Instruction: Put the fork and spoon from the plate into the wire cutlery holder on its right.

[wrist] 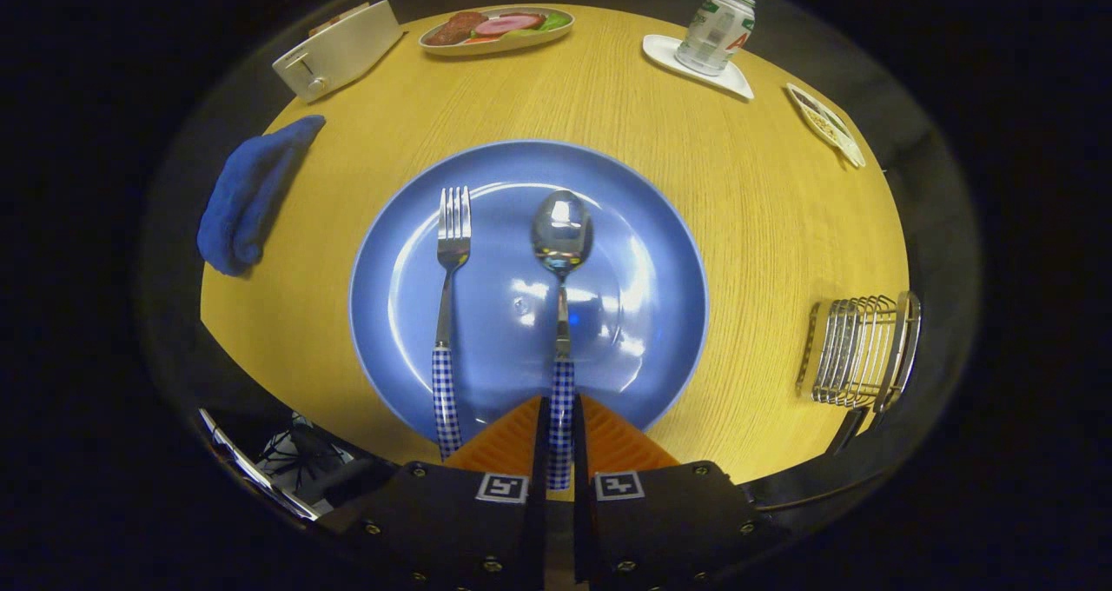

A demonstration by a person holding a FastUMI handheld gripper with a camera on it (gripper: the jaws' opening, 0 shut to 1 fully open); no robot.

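A blue plate (pixel 651 252) lies on the round wooden table just ahead of my fingers. On it lie a fork (pixel 449 313) and a spoon (pixel 561 252), side by side, both with blue-and-white checked handles pointing toward me. My gripper (pixel 561 413) is shut on the spoon's checked handle, which runs between the two fingers, one pressing on each side. The fork lies free to the left of the fingers. The wire cutlery holder (pixel 860 348) stands to the right of the plate near the table's edge.
A blue cloth (pixel 248 195) lies left of the plate. Beyond the plate are a white toaster (pixel 339 48), a dish of food (pixel 497 28), a can on a white coaster (pixel 714 30) and a small dish (pixel 825 123). The table's edge curves close by the holder.
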